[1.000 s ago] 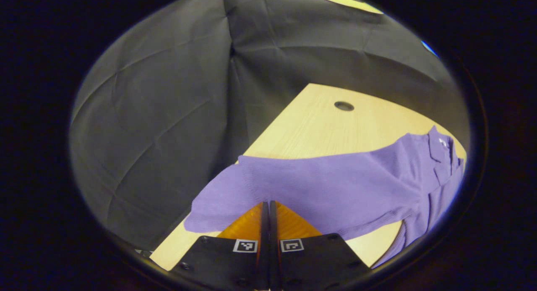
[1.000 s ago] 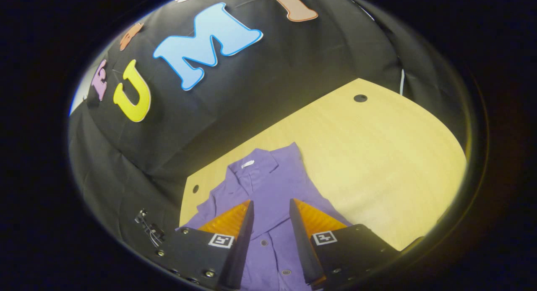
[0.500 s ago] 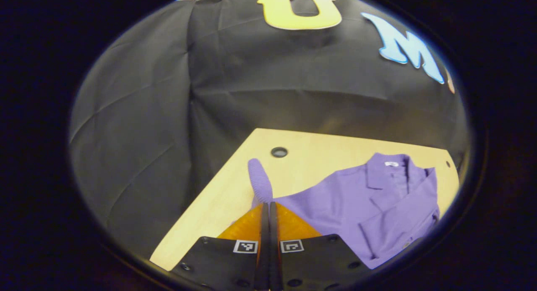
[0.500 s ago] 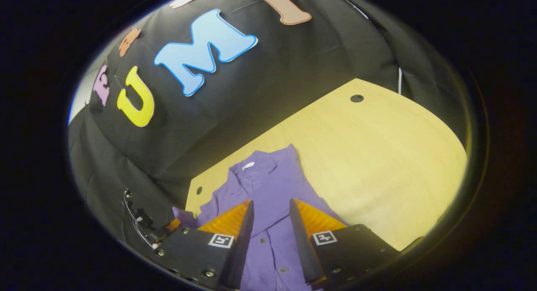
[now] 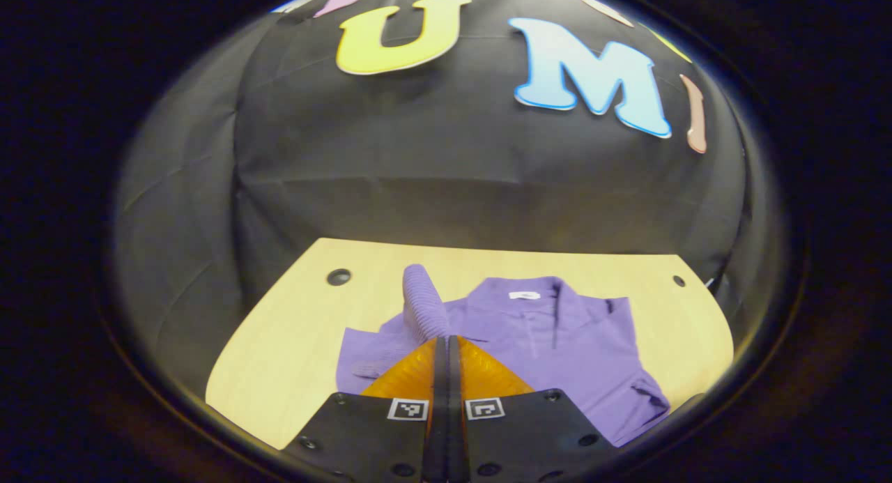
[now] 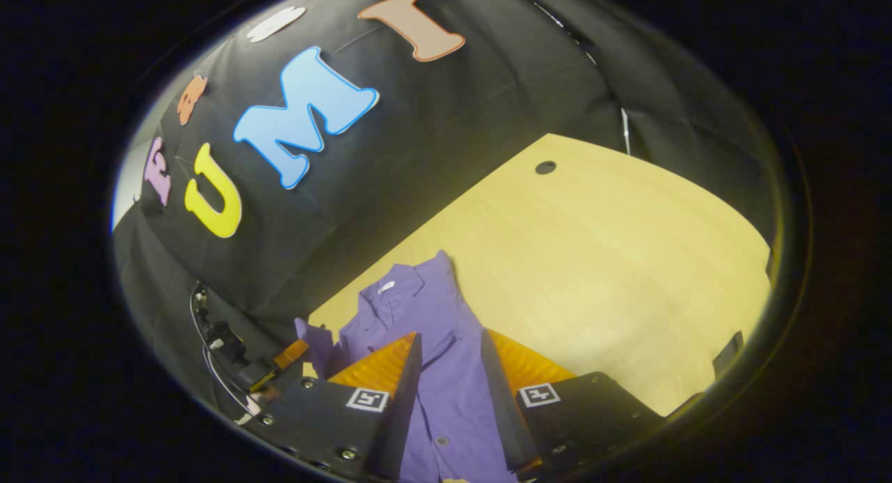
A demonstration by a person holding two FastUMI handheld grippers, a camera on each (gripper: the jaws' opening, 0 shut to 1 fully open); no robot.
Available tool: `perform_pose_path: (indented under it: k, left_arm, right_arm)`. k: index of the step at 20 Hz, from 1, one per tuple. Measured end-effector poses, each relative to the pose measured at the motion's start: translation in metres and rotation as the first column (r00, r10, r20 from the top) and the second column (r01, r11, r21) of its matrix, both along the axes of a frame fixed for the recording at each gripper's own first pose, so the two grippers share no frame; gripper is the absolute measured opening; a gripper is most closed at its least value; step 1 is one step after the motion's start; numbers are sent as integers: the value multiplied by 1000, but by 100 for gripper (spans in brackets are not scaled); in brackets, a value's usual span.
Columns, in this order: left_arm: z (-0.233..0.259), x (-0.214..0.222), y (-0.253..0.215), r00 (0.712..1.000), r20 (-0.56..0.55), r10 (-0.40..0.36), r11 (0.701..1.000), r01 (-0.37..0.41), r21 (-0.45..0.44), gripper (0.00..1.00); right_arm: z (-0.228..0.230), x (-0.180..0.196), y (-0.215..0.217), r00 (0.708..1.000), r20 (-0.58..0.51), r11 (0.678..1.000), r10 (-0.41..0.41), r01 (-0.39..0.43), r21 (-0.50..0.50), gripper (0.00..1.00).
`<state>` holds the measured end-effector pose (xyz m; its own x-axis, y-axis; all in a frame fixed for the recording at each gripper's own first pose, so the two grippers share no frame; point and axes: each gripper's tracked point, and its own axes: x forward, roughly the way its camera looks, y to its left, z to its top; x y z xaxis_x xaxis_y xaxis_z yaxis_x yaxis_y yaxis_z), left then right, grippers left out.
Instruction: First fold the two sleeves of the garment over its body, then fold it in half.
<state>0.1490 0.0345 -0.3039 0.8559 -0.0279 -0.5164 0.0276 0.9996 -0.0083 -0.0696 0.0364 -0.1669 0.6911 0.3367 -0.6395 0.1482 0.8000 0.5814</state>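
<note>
1. The table (image 6: 627, 260) takes the lower half of both views. I see bare wood to the right of the shirt in the right gripper view, with grommet holes near its far edge, and nothing stands in my way.
2. The shirt (image 5: 557, 336) lies at lower centre of the left gripper view, collar toward the booth wall. A second ago it stretched across the lower right of that view; now it sits squarely ahead, so I have swung the sleeve over toward the body.
3. The sleeve (image 5: 425, 309) stands up just above my left gripper (image 5: 447, 343), at centre-bottom. Its fingers are pressed together with the cloth pinched between them. I judge this sleeve fold nearly done; lowering and letting go remain.
4. My right gripper (image 6: 449, 343) hovers over the placket at bottom centre of its view, jaws parted and holding nothing, as before.
5. At lower left there, the left gripper shows beside the lifted cloth.
</note>
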Motion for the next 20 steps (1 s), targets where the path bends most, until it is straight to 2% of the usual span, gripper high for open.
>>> perform_pose_path:
  k: [6,10,16,20]
  left_arm:
    - [-15,-2,-109,987,-28,-156,987,155,-28,6]
    - [-27,-8,-160,972,-55,-228,973,226,-40,5]
    - [-51,-22,-213,929,-114,-352,936,348,-57,5]
    - [-59,-34,-228,904,-153,-399,913,377,-154,10]
  right_arm:
    - [-2,-19,-44,998,-8,998,-67,67,-4,54]
    - [-6,-33,-70,995,-17,994,-102,102,-24,54]
    - [-12,-43,-84,990,-43,991,-134,133,-19,54]
    - [-16,-39,-77,993,-42,993,-113,112,-23,54]
